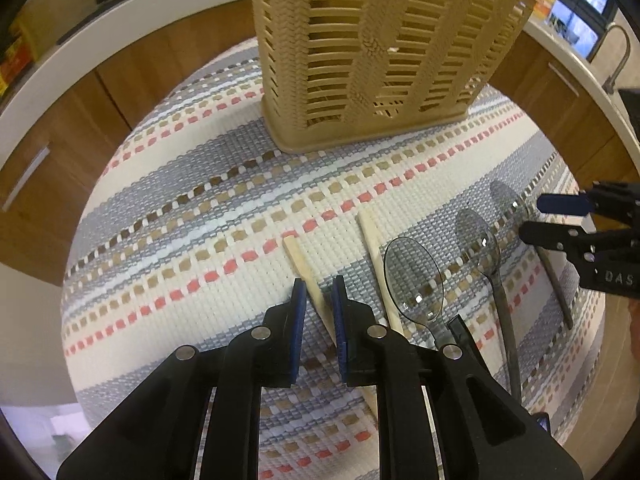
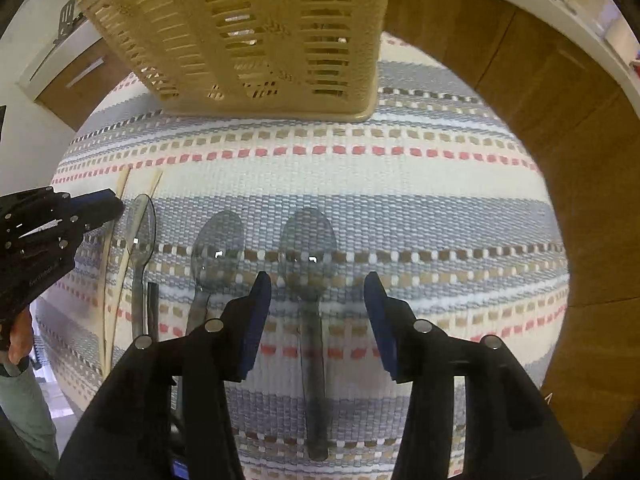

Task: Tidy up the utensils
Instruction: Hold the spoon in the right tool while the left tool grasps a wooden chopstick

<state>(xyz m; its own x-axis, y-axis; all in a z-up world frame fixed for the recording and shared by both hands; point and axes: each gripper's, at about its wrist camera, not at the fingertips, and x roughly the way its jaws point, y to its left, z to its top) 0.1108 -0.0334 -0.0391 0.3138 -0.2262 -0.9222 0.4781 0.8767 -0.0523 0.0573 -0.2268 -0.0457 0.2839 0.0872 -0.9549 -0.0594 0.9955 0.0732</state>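
A: Any writing? 
B: Only "DAS" in pale letters on the right gripper body; nothing else reads.

A: The room? 
B: Wood-fronted cabinets under a white worktop, with a tap at the far right. A woven striped mat in cream, grey, tan and coral carries everything.

A: The utensils? 
B: A beige slatted plastic caddy stands at the mat's far edge. Three clear smoky plastic spoons and two pale wooden sticks lie near its front edge.

A: The grippers? 
B: The left gripper is nearly closed around one stick; whether it pinches, I cannot tell. The right gripper stands released, straddling a spoon without touching.
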